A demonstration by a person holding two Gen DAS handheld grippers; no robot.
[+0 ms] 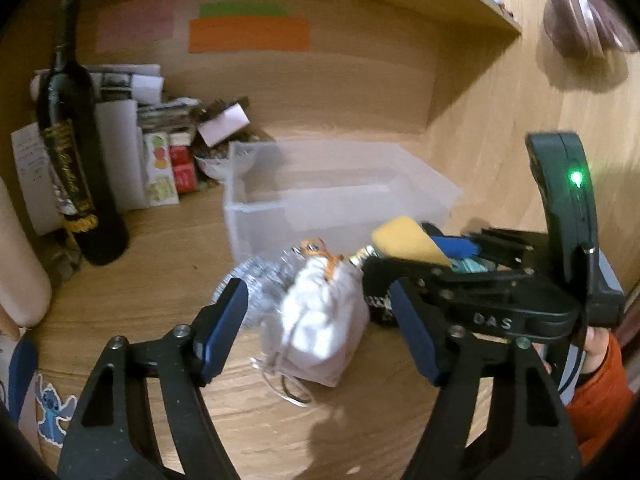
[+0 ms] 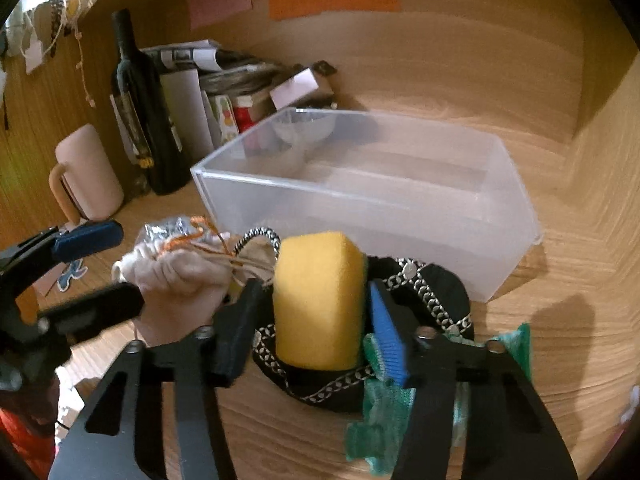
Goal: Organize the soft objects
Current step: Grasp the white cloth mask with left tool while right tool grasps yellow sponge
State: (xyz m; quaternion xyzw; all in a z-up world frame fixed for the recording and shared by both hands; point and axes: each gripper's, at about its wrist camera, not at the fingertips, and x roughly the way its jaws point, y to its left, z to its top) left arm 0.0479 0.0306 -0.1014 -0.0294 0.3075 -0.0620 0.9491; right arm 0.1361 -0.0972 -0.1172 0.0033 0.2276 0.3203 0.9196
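Observation:
A white drawstring pouch lies on the wooden desk between the open fingers of my left gripper; it also shows in the right wrist view. My right gripper is shut on a yellow sponge, held just above a black patterned cloth item. The sponge also shows in the left wrist view. A silver crinkled item lies behind the pouch. A clear plastic bin stands just behind them. A green mesh item lies under the right gripper.
A dark wine bottle, papers and small boxes stand at the back left. A pink mug is at the far left. Wooden walls enclose the back and right, with a shelf above.

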